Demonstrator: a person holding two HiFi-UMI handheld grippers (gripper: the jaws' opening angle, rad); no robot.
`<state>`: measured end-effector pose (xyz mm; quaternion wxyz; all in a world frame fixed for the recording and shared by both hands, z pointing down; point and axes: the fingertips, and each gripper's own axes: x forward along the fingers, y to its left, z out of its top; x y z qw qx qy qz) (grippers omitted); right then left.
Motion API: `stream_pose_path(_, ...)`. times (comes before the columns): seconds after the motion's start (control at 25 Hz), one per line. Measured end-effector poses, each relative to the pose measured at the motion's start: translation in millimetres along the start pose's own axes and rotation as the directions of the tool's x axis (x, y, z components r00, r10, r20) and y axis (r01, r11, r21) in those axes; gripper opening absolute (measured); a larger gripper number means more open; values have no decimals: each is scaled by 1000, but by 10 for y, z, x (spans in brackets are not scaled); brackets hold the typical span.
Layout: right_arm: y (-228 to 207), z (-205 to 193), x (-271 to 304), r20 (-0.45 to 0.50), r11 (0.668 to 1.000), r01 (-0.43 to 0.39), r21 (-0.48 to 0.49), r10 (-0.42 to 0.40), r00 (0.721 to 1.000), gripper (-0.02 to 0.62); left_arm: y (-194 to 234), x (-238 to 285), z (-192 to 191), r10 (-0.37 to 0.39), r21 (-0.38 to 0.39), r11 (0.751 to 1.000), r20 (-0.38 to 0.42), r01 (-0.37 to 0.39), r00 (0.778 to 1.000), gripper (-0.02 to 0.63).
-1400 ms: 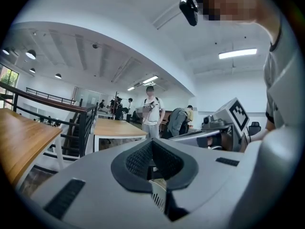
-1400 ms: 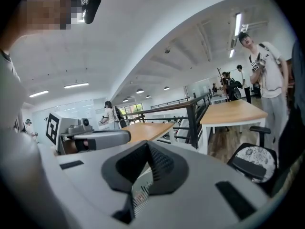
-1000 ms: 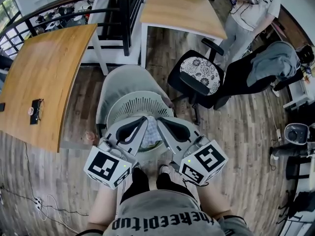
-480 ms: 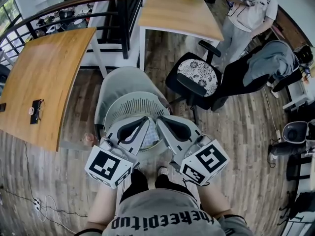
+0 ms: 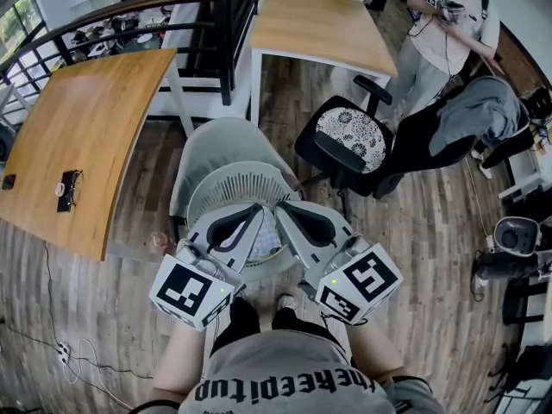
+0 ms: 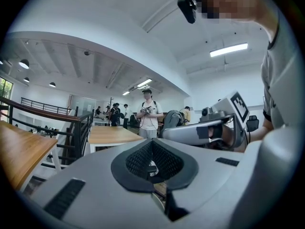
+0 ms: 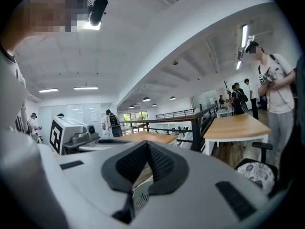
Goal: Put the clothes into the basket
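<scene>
I read both jaw pairs as closed, nothing btwn them: left gripper (image 6: 153, 163) & right gripper (image 7: 142, 170). Basket (image 5: 226, 179) sits just under & ahead of the 2 jaw tips. Clothes (image 5: 269, 232) lie inside it, btwn the grippers.

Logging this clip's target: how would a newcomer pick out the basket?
Start at the big curved wooden table on the left of the head view. Right of it, close against a pale grey chair, stands the round white plastic basket. Only it has slatted walls and an open top.
</scene>
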<state>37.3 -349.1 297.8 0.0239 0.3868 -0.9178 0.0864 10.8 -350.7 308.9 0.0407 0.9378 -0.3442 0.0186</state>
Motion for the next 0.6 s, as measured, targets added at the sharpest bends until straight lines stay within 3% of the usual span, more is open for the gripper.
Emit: stream_pose_path(0.6, 86, 28, 59, 6, 1000, -5, -1, 5, 1000, 11, 59, -110, 58, 11, 4, 1000, 13, -11, 1000, 14)
